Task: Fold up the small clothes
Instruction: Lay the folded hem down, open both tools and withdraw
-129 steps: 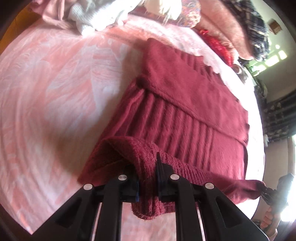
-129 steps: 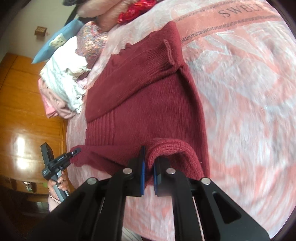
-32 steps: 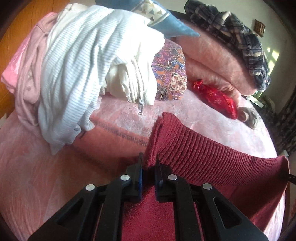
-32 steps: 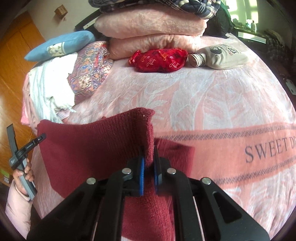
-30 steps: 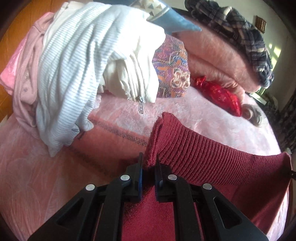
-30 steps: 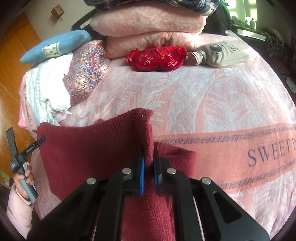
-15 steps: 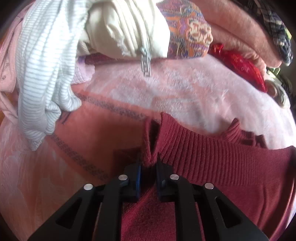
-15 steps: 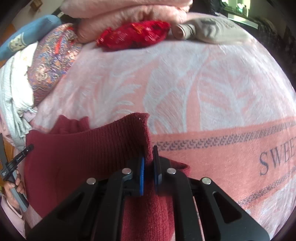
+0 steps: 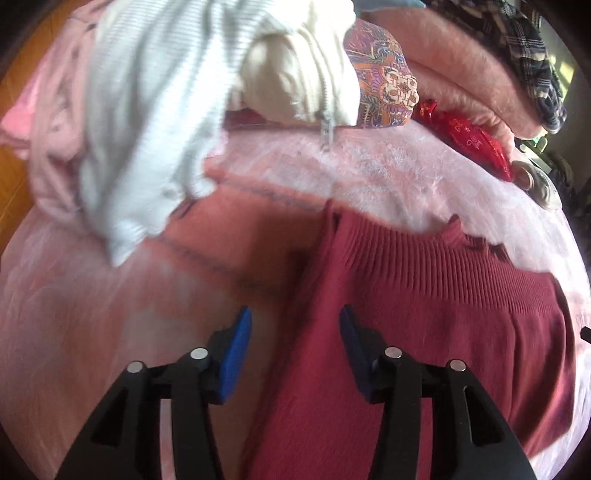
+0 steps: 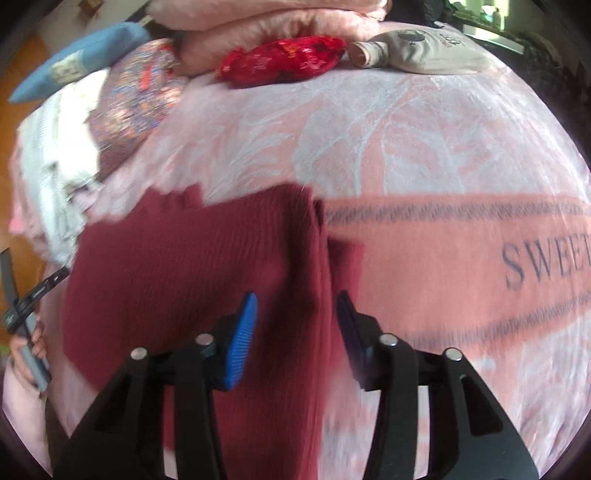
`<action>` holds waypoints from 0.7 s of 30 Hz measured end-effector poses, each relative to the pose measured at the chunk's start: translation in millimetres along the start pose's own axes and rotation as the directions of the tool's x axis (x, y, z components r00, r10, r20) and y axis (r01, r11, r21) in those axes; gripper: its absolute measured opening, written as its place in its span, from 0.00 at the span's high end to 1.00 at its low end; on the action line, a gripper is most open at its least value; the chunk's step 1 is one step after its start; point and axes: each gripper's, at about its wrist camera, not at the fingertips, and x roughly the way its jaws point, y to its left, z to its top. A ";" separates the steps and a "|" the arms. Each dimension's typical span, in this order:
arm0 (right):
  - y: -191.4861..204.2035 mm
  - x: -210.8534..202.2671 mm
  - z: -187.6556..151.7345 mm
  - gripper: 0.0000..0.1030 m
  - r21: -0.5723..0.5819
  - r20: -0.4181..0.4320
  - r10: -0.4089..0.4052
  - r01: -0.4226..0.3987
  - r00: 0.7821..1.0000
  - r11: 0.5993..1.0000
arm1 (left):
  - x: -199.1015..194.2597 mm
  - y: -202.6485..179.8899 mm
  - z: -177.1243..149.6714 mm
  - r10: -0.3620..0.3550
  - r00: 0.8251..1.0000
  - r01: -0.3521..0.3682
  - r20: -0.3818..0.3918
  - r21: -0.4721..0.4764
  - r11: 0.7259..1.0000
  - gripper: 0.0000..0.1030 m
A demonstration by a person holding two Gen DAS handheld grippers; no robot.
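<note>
Two grippers: both spread wide, nothing between their pads
Left gripper [image 9: 293,332]: above the sweater's left edge, pink bed beneath its left pad
Right gripper [image 10: 295,317]: above the sweater's right edge
Sweater [image 10: 192,266]: dark red, lying folded on the bed [image 10: 424,122], ribbed hem toward 12 o'clock
Clothes pile [image 9: 147,103]: white and pink, at 10 o'clock in the left view
Red pouch [image 10: 284,59]: at 12 o'clock, against the pink blankets [image 10: 266,18]

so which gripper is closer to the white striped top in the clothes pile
Left. The left gripper, open over the maroon sweater's left edge, sits just below the white striped top. The right gripper, also open, is at the sweater's opposite edge, the whole sweater between it and the pile.
</note>
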 end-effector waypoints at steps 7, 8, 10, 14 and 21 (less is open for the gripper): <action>7.3 -30.9 -100.7 0.47 -0.059 -0.092 0.053 -0.059 0.994 0.997 | -29.3 26.4 -83.1 -0.008 0.998 0.009 -0.067 0.024 1.000 0.50; 7.8 -29.9 -105.9 0.47 -0.056 -0.098 0.063 -0.068 0.993 0.996 | -29.8 23.9 -90.7 -0.012 0.997 0.015 -0.077 0.034 0.999 0.49; 8.6 -25.8 -111.6 0.47 -0.045 -0.108 0.069 -0.075 0.992 0.996 | -29.0 19.2 -97.1 -0.008 0.996 0.012 -0.092 0.037 0.999 0.48; 11.9 -11.4 -112.6 0.65 -0.027 -0.138 0.083 -0.087 0.987 0.996 | -21.0 8.2 -99.5 -0.032 0.991 0.032 -0.131 -0.004 0.999 0.48; 2.1 -32.4 -116.8 0.91 -0.041 -0.128 0.084 -0.090 0.988 0.995 | -16.5 -0.9 -103.8 -0.008 0.985 0.013 -0.175 0.030 0.999 0.48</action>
